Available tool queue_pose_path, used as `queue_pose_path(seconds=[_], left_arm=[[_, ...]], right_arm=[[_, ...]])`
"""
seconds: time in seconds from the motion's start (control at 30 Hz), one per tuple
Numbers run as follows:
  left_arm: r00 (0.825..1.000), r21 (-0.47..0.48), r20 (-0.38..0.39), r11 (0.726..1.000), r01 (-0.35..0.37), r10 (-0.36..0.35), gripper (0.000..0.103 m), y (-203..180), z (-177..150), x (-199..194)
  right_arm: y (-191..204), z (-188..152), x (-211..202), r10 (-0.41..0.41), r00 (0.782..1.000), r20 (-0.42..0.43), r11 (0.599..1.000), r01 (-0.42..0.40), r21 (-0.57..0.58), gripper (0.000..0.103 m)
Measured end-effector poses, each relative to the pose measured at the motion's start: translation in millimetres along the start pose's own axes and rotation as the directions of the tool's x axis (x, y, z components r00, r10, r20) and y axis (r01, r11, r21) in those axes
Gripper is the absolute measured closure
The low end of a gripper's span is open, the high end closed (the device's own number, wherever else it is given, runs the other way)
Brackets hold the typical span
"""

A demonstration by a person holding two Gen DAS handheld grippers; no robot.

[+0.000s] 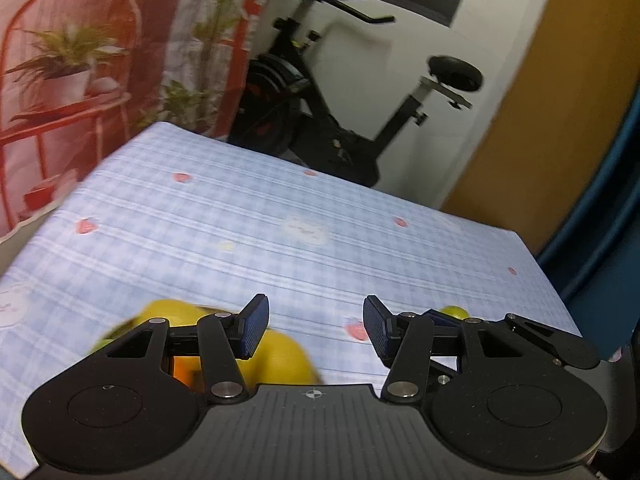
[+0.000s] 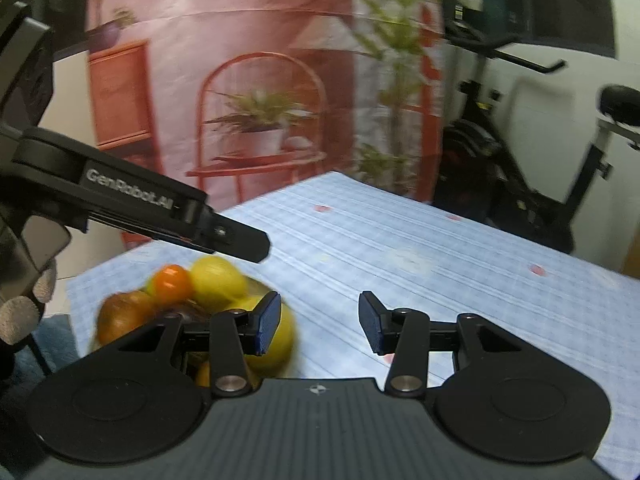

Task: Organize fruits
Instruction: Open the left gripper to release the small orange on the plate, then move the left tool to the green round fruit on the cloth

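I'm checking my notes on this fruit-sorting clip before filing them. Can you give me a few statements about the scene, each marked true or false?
1. The left gripper holds nothing. True.
2. The right gripper grips a lemon. False: its jaws stand apart, with only cloth between them.
3. The fruit pile includes an orange fruit. True.
4. The tablecloth is plain red. False: it is pale blue check.
5. An exercise bike stands beyond the table. True.
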State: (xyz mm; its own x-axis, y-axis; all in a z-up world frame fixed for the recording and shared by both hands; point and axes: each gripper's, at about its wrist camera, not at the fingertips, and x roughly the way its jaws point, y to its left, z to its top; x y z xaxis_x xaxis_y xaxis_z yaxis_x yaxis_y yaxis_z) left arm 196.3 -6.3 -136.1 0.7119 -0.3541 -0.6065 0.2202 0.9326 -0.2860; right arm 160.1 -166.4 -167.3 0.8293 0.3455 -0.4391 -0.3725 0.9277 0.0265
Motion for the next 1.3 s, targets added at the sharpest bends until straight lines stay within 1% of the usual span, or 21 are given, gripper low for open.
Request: queue_pose_path(seconds=[0.13, 0.43, 0.57, 0.67, 0.83, 0.87, 0.9, 1.0, 1.1, 1.17, 1.23, 1.3], left_arm=[[1.000, 0.045, -0.011, 0.999, 0.016, -0.015, 0.048, -19, -2, 11], [0.999, 0.096, -0.035, 0.995, 0.017, -0.014, 0.048, -38, -6, 30], [0.999, 0.114, -0.051, 0.993, 0.011, -0.005, 0.048, -44, -7, 38], [0.998, 0.121, -0.061, 0.993, 0.014, -0.006, 0.048, -45, -6, 42], [0.997, 0.131, -0.071, 0.991, 0.024, -0.015, 0.048, -49, -6, 46], [0.997, 0.131, -0.074, 0.991, 0.027, -0.018, 0.048, -50, -7, 47], [0.997, 0.129, -0.080, 0.991, 0.032, -0.022, 0.048, -50, -7, 49], [0.994, 0.125, -0.104, 0.991, 0.047, -0.034, 0.048, -52, -8, 56], [0.992, 0.118, -0.119, 0.991, 0.067, -0.053, 0.048, -56, -8, 64], [0.989, 0.114, -0.131, 0.990, 0.084, -0.069, 0.048, -61, -7, 71], [0.986, 0.106, -0.139, 0.989, 0.102, -0.087, 0.048, -67, -6, 79], [0.983, 0.092, -0.144, 0.988, 0.125, -0.111, 0.048, -72, -4, 87]], right_arm=[[-23, -12, -14, -0.048, 0.999, 0.010, 0.998, 0.048, 0.038, 0.057], [-69, -37, -31, -0.146, 0.989, 0.017, 0.980, 0.142, 0.139, 0.057], [-77, -43, -33, -0.173, 0.985, 0.025, 0.974, 0.167, 0.153, 0.057], [-78, -48, -35, -0.193, 0.981, 0.030, 0.973, 0.187, 0.136, 0.056], [-83, -51, -37, -0.196, 0.980, 0.030, 0.969, 0.189, 0.162, 0.056], [-85, -51, -36, -0.196, 0.980, 0.030, 0.968, 0.189, 0.163, 0.054], [-84, -53, -35, -0.202, 0.979, 0.027, 0.968, 0.196, 0.157, 0.052], [-84, -56, -28, -0.206, 0.979, -0.001, 0.969, 0.204, 0.136, 0.052], [-86, -57, -23, -0.226, 0.974, -0.007, 0.966, 0.225, 0.127, 0.052], [-90, -57, -18, -0.247, 0.969, -0.017, 0.961, 0.247, 0.125, 0.048], [-96, -59, -13, -0.259, 0.965, -0.044, 0.956, 0.262, 0.134, 0.046], [-104, -59, -4, -0.242, 0.967, -0.083, 0.957, 0.252, 0.143, 0.046]])
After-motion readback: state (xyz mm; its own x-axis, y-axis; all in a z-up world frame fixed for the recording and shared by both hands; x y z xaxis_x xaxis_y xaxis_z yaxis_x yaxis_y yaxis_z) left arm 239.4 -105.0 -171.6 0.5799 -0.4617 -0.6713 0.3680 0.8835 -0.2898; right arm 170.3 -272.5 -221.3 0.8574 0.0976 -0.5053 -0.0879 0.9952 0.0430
